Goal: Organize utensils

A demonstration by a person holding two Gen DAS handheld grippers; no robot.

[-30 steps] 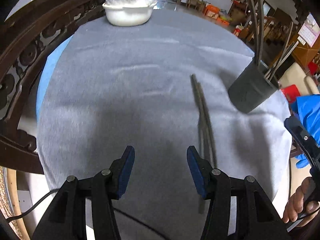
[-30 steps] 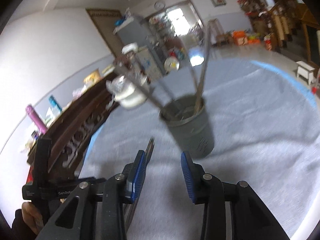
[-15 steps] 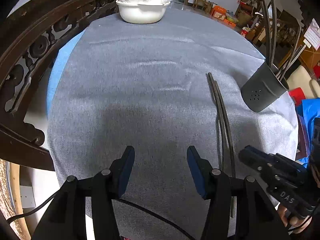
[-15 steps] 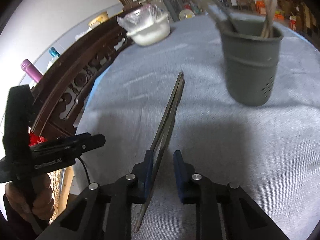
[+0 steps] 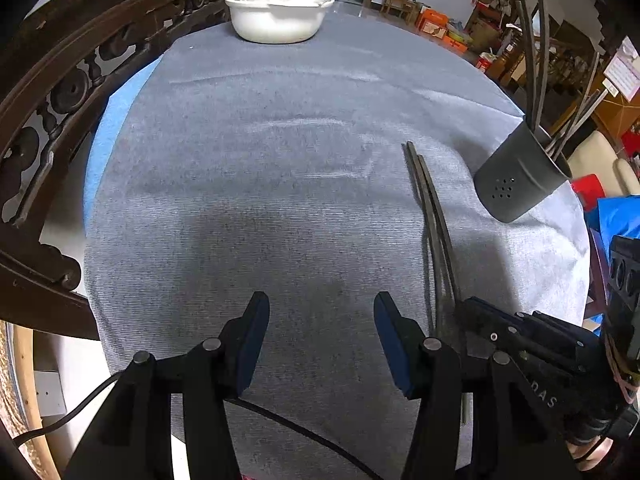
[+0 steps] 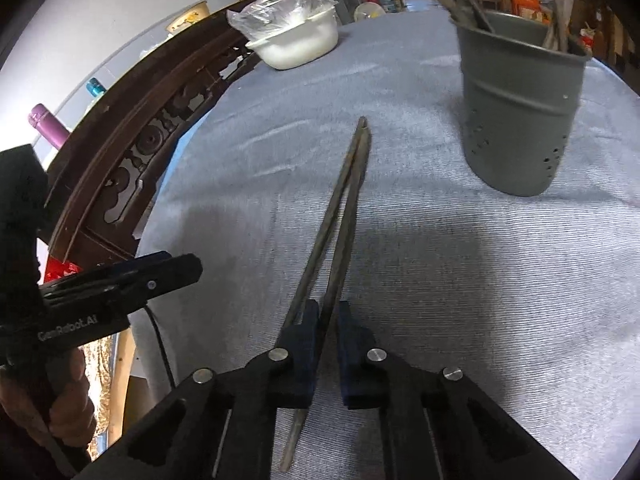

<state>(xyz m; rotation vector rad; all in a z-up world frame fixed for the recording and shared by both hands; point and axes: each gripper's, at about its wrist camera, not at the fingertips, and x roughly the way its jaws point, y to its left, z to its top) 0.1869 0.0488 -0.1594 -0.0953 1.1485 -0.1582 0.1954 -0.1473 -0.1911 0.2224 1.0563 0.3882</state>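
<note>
Both rigs are the same build really; the left hand-held gripper is matte black plastic with two chunky angled fingers, each tipped with a dark blue pad, and a round silver screw sits at every pivot; a thin black cable loops off its left side. The right hand-held gripper has the same black linkage arms, blue pads and shiny rivets. Seen from the right wrist camera, the left unit's body carries white "GenRobot.AI" lettering; from the left wrist camera the right unit's side shows pale letters reading "DAS". Sleeves can't be made out.
</note>
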